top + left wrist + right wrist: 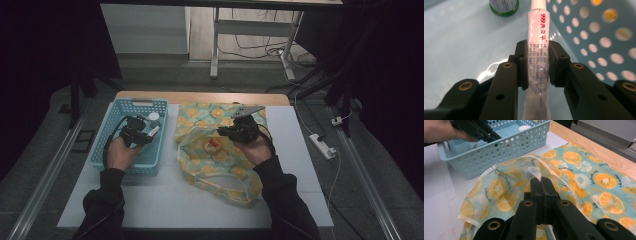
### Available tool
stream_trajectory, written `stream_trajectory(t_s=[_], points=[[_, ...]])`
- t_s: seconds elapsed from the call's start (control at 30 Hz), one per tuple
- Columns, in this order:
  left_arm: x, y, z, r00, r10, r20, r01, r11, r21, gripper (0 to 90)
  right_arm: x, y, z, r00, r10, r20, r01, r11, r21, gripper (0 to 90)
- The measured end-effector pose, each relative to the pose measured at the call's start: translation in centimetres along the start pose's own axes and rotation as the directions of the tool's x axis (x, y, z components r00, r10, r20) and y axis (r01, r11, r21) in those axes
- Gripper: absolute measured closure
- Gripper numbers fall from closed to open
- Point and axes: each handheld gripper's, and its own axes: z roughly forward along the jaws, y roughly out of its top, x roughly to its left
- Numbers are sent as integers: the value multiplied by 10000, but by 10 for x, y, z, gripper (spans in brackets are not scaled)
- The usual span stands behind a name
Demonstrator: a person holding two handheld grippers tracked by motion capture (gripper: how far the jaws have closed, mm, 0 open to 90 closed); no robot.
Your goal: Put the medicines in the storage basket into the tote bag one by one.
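Currently: left gripper [537, 62] clamped on ointment tube [537, 37] inside basket [107, 132].
Right gripper [541, 182], centre frame, pinches fruit-print bag's [584, 180] rim; both forearms enter from below.

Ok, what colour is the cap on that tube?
White, on the white tube with red print; clearest in the left gripper view.

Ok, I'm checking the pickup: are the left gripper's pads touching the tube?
Touching. The left gripper view shows both pads of the left gripper pressed against the sides of the tube, no gap on either side, over the basket floor.
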Motion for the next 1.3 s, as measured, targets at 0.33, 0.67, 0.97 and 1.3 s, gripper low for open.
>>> stream_trajectory(t_s=[0.33, 0.67, 0.97, 1.3], points=[[0, 1, -26, 9989, 103, 448, -53, 9938, -1112, 719, 0, 0, -1, 10000, 1, 2, -1, 10000, -48, 900], [-6, 3, -54, 9943, 173, 1052, 24, 9829, -1843, 719, 1, 1, -2, 10000, -36, -1, 36, 9999, -125, 900], [-19, 5, -69, 9837, 568, 1706, -177, 9748, -2225, 719, 1, 1, -3, 10000, -14, 1, 14, 9999, -130, 900], [-47, 8, -79, 9607, 1398, 2399, -848, 9704, -2261, 719, 0, 1, -3, 10000, -48, 41, 49, 9997, -220, 900]])
